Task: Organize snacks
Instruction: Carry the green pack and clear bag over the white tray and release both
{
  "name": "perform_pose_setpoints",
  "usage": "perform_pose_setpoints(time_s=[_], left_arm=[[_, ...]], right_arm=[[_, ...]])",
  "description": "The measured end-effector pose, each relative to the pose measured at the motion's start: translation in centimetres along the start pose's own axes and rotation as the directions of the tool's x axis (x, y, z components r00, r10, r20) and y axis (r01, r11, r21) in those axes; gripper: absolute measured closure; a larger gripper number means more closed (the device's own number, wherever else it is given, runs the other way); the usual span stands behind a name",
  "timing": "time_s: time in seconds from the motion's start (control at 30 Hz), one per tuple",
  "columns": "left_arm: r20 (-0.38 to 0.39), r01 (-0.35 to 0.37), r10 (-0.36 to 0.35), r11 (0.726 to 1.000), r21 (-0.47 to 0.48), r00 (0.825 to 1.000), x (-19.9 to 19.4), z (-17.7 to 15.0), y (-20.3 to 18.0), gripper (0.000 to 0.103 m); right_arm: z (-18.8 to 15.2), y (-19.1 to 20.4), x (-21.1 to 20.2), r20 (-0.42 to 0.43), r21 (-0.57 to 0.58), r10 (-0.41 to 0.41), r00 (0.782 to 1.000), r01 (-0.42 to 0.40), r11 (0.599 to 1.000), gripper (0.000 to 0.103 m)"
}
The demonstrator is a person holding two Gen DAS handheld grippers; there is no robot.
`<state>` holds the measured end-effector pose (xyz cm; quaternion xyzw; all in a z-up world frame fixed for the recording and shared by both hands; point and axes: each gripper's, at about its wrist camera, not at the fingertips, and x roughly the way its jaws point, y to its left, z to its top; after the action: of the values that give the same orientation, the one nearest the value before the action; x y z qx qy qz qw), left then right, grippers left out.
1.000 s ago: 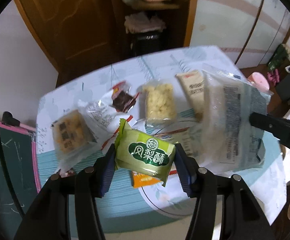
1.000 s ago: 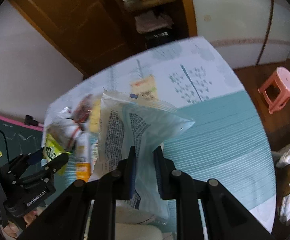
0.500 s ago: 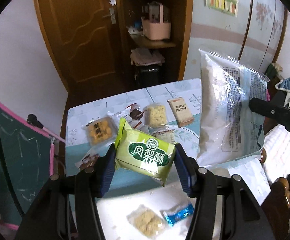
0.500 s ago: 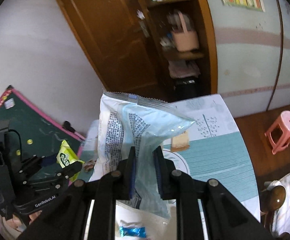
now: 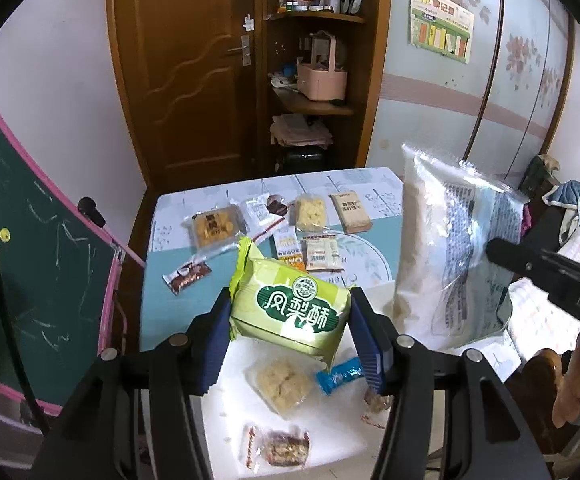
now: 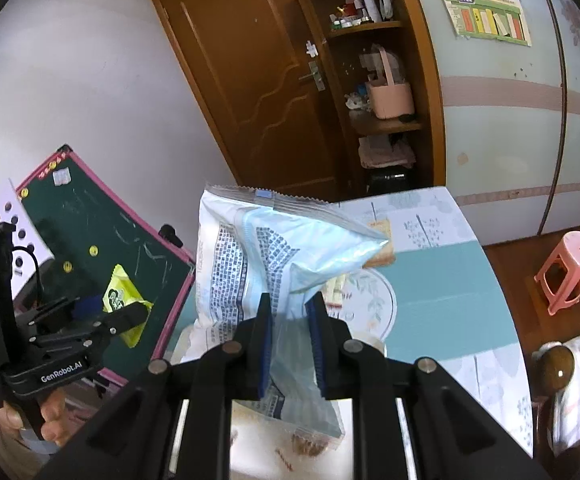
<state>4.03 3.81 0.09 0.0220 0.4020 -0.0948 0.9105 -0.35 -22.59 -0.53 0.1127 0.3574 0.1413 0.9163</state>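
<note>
**A:** Small bedroom, wooden door (image 5: 193, 76) and corner shelves at the far end, green chalkboard (image 5: 37, 236) leaning on the left. Counter (image 5: 374, 196) with the teal cloth in the middle, loose snacks scattered over the far half.

**B:** Tools?

**A:** Left tool (image 5: 290, 320) clamped narrow on a green pineapple-cake packet (image 5: 290, 308), pads pressing its two short ends, long axis running straight across between them. Held up in the air, well clear of the cloth. Right tool (image 6: 290, 340) pinched tight shut on the lower part of a big pale blue bag (image 6: 261, 264), bag standing up tall above the pads, crimped top edge on top. Hanging to the right of the green packet, just beside it in the left wrist view.

**B:** So where to drop them?

**A:** Guessing the white tray-looking surface (image 5: 233, 396) right under the left tool, near side. Already a crumbly cake packet (image 5: 279, 384), a blue candy (image 5: 340, 374) and a red-and-white wrapper (image 5: 275, 448) lying there. Green packet sits almost directly above that spot, so straight down looks like the move. Left hand clearly nearer. Big bag further right, partly over the same white area, hard to tell exactly.

**B:** Rest on the counter?

**A:** Orange cake packet (image 5: 215, 226), yellow puffed bar (image 5: 311, 212), tan packet (image 5: 350, 212), brown wrapper (image 5: 185, 274) on the near left. All untouched, well apart from both tools.
</note>
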Motion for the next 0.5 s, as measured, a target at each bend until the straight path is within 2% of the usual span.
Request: perform_pose_setpoints(time_s=[0.13,0.27,0.5], left_arm=[[0.016,-0.030,0.030,1.000,-0.005,0.999,-0.2,-1.2,-0.2,0.049],[-0.018,-0.044,0.044,0.999,-0.011,0.999,0.8,-2.7,-0.4,0.049],[-0.105,-0.136,0.136,0.991,0.013,0.985,4.3,-6.1,-0.7,0.049]], right_arm=[[-1.3,0.6,-0.6,-0.007,-0.023,-0.002,1.000,0.002,1.000,0.086],[-2.5,1.3,-0.5,-0.015,-0.068,-0.025,1.000,0.024,0.997,0.086],[-5.6,1.3,2.0,-0.130,-0.087,-0.053,0.990,0.042,0.995,0.086]])
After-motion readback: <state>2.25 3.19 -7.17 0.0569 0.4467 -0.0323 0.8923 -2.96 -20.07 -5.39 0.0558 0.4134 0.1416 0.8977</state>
